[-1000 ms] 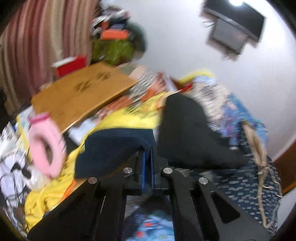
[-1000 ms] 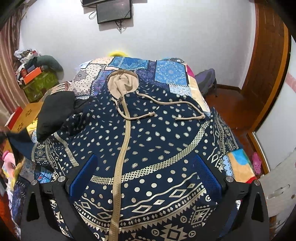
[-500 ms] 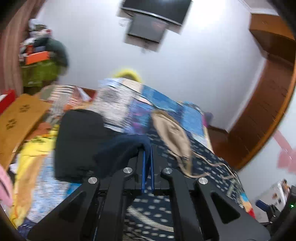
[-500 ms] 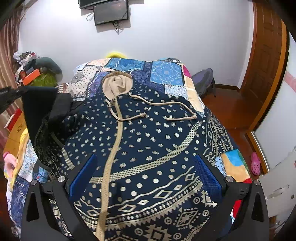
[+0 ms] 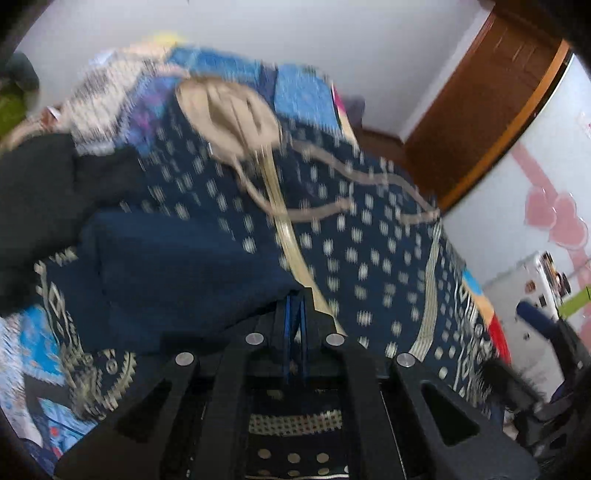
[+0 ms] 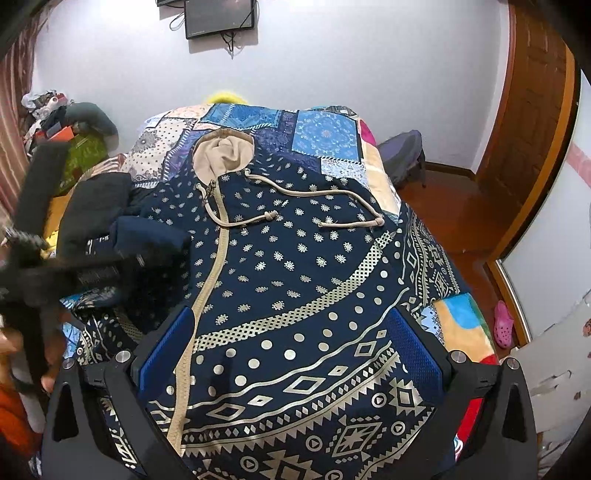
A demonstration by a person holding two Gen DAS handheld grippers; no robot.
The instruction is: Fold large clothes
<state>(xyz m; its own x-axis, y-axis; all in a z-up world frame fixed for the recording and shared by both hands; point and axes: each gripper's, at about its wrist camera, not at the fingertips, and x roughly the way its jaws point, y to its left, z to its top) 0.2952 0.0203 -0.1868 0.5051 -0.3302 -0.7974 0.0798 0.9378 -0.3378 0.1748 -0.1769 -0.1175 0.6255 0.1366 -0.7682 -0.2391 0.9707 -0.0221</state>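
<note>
A navy hoodie (image 6: 295,266) with gold print lies front-up across the bed (image 6: 325,129), its tan hood (image 6: 223,155) toward the wall and its zip (image 6: 207,288) running down from the hood toward the camera.

The right wrist view is sharp. The right gripper (image 6: 291,347) hovers over the hoodie's lower front with its blue pads (image 6: 413,350) spread wide and nothing between them. From here the drawcords (image 6: 295,195) can be seen looping below the hood, a black garment (image 6: 92,210) lies left of the hoodie, and a screen (image 6: 219,16) hangs on the wall above the hood. A purple stool (image 6: 402,155) and a pink shoe (image 6: 503,323) sit on the floor to the right of the hoodie. This view also catches the left gripper (image 6: 147,254) from outside, blurred, at the hoodie's left side with a fold of plain navy cloth, the sleeve (image 6: 147,232), at its tip.

The left wrist view is smeared by motion. It shows what the other cannot: the left gripper (image 5: 294,314) has its pads pressed together, pinching the edge of the sleeve (image 5: 184,266), which drapes inward over the hoodie's (image 5: 369,258) left half, just left of the zip (image 5: 288,236). The hood (image 5: 229,110) lies beyond. To the right of the hoodie this view takes in a wooden door (image 5: 480,99) and pink hearts (image 5: 554,218) on a wall.
</note>
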